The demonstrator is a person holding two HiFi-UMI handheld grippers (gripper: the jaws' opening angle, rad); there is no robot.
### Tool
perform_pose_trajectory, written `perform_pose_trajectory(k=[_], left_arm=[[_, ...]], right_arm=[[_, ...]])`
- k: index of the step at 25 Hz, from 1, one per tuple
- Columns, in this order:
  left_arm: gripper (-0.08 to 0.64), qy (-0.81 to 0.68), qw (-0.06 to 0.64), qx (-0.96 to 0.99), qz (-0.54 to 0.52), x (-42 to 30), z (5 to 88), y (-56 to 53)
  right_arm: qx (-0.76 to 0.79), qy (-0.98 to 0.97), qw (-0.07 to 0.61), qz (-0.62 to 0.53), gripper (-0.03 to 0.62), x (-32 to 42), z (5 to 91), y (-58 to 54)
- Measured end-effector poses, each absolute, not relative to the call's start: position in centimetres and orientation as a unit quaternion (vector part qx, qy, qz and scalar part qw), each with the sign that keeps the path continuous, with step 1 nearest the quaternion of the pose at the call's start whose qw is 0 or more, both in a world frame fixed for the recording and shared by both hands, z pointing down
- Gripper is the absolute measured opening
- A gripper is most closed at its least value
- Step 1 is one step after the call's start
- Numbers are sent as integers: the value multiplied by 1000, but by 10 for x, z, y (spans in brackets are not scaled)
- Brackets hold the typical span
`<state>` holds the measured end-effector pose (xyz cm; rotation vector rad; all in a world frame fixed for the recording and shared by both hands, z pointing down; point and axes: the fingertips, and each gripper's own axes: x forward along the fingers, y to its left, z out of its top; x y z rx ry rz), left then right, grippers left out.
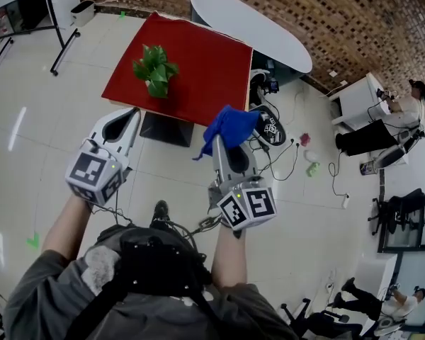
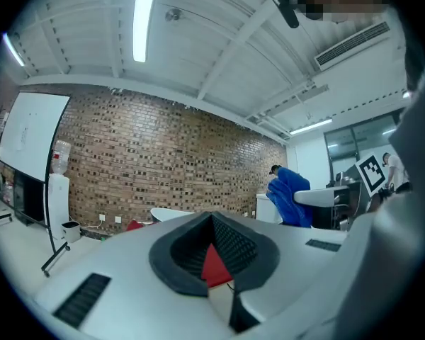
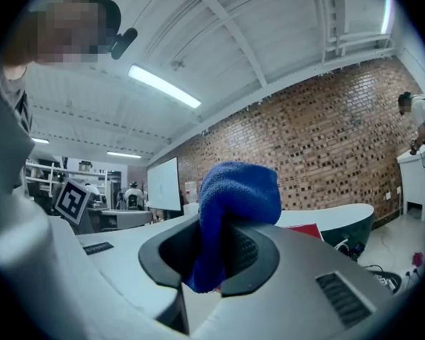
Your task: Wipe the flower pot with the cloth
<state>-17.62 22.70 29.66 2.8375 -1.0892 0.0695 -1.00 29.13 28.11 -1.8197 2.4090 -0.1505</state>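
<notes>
A green leafy plant in its pot (image 1: 154, 70) stands on the red table (image 1: 198, 62) in the head view; leaves hide the pot itself. My right gripper (image 1: 224, 140) is shut on a blue cloth (image 1: 230, 126), held level just short of the table's near right corner. The cloth (image 3: 237, 197) bulges up out of the right gripper (image 3: 212, 261) and hides its pads. My left gripper (image 1: 131, 115) is shut with nothing in it, near the table's front left edge. In the left gripper view its tips (image 2: 212, 250) meet, and the cloth (image 2: 290, 197) shows off to the right.
A white oval table (image 1: 255, 23) stands behind the red one. Cables and small items (image 1: 283, 144) lie on the floor to the right. A seated person (image 1: 397, 119) is at a desk far right. A whiteboard stand (image 1: 57, 20) is at the back left.
</notes>
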Motion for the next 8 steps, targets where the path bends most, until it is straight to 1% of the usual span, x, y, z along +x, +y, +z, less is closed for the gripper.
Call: perform_pose_trajectory(k=[3,8], left_arm=[[6,-353,54,934,20,-192,293,242],[6,-350,43,934,52,-205,303,263]], right_arm=[[-601,796,54,-52,77,-31,278,308],[-607,791,49,-55,77,-44,276,327]])
